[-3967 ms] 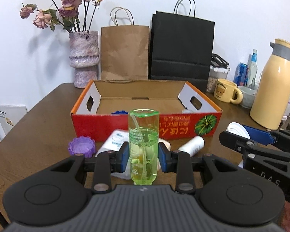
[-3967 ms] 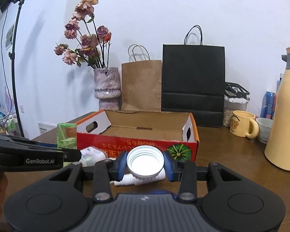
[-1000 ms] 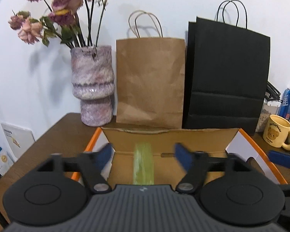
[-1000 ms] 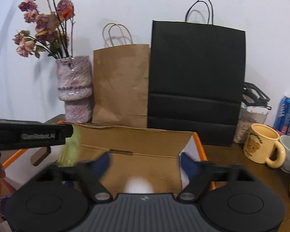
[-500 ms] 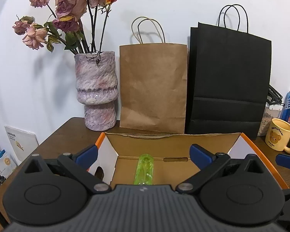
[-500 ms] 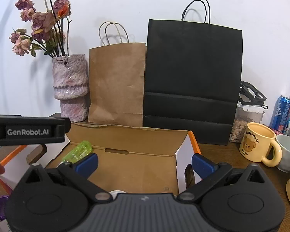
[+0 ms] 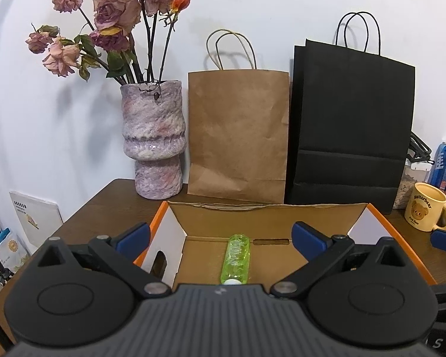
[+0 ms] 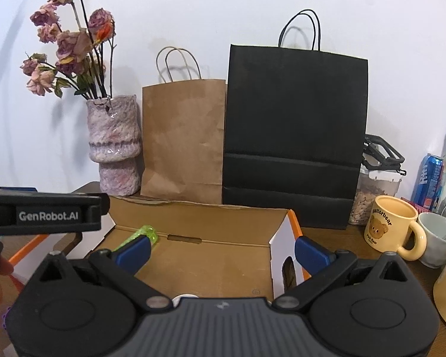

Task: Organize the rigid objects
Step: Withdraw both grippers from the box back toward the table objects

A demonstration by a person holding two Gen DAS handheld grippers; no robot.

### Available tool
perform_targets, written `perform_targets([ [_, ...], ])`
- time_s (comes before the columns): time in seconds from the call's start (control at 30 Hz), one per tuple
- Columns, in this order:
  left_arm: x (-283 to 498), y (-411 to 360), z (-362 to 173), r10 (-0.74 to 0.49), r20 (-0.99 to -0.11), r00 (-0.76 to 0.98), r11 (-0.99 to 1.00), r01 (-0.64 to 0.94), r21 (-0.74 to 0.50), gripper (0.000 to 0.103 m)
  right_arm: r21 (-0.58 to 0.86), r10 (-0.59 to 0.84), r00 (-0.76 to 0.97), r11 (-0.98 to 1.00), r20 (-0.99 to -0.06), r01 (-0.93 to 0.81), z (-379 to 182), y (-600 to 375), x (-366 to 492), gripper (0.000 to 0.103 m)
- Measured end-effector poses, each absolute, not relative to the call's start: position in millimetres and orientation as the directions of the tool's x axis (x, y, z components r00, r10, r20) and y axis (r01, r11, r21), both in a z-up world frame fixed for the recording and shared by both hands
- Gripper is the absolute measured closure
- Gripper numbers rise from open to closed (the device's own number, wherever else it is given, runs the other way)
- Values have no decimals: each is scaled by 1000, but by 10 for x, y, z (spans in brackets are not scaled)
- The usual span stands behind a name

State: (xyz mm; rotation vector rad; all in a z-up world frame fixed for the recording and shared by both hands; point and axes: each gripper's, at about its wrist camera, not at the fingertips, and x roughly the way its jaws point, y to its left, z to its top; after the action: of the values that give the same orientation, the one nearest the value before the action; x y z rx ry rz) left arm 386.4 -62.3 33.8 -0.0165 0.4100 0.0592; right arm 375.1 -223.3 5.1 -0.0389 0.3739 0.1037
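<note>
Since four seconds ago: green bottle (image 7: 235, 258) dropped from my left gripper (image 7: 220, 236), lies in cardboard box (image 7: 270, 208); both grippers spread, empty; right gripper (image 8: 221, 250) likewise over box.

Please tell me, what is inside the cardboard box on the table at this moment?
A green bottle lies on its side on the floor of the cardboard box. The edge of something white also shows. The gripper bodies cover the near part of the box.

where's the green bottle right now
The green bottle lies on its side on the floor of the cardboard box, centred in the left wrist view between the open left gripper's fingers, untouched.
</note>
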Motion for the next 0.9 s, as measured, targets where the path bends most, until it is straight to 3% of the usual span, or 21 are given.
perform_targets([
  [0.9,3327,-533,389,61,-400,915,998,-66,0,0,-19,94,942,994,-324,-106,169,-2322,3170,0],
])
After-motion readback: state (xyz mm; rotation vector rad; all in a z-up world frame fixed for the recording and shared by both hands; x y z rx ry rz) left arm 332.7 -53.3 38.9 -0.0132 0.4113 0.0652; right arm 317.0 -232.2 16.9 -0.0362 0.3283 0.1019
